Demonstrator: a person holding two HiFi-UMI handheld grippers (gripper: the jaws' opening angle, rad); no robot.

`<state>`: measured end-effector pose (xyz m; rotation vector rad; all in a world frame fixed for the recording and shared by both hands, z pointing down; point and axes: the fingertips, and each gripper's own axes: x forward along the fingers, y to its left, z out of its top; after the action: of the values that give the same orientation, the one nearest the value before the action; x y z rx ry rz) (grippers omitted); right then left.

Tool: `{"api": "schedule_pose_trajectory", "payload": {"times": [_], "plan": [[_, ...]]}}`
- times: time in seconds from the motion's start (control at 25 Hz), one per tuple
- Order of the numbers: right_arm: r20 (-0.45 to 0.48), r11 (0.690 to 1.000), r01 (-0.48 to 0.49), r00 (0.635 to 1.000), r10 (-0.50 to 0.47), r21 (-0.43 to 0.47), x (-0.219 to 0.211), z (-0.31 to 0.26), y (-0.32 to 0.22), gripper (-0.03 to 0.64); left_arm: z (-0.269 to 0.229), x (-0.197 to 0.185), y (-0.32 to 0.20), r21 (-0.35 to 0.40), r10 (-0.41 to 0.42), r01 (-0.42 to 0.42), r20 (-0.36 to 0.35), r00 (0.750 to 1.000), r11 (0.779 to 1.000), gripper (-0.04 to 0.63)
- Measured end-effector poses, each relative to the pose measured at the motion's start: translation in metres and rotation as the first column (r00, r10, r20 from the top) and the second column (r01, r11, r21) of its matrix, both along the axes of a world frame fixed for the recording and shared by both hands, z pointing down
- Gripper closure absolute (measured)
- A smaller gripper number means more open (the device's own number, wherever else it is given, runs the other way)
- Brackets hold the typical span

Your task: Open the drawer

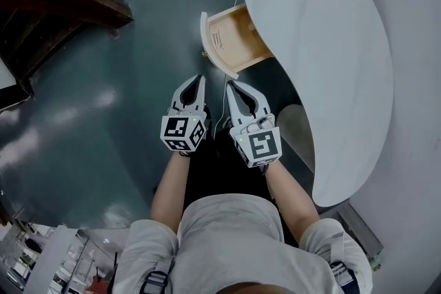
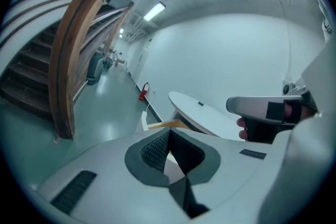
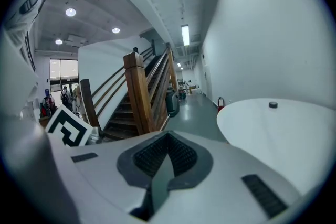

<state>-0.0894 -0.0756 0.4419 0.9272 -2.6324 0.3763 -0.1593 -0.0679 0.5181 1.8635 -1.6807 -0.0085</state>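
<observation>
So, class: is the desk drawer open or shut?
Open: the drawer juts out from under the white desktop, its wooden inside showing.

We see the drawer (image 1: 236,38) open, pulled well out from under the white desk top (image 1: 331,58). It is a light wood box with a curved white front panel (image 1: 209,45), sitting level. The left gripper view shows only its top edge (image 2: 164,124).
</observation>
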Motion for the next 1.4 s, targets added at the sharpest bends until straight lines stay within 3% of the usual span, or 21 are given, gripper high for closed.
{"api": "schedule_pose_trajectory", "payload": {"times": [0.32,0.6,0.96,1.4], "plan": [[0.044,0.992,-0.017,0.999,0.012,0.123,0.025,-0.081,0.008,0.604,-0.112,0.01,0.024,0.113,-0.106,0.089,0.153,0.982,0.99,0.591],[0.109,0.979,-0.029,0.994,0.007,0.203,0.052,-0.14,0.039,0.604,-0.185,0.037,0.052,0.184,-0.133,0.086,0.26,0.956,0.979,0.591],[0.166,0.955,-0.06,0.986,0.011,0.291,0.088,-0.205,0.067,0.604,-0.253,0.081,0.081,0.274,-0.147,0.067,0.285,0.947,0.959,0.591],[0.157,0.952,-0.058,0.988,0.011,0.3,0.112,-0.21,0.081,0.604,-0.267,0.119,0.086,0.304,-0.123,0.035,0.277,0.953,0.952,0.591]]}}
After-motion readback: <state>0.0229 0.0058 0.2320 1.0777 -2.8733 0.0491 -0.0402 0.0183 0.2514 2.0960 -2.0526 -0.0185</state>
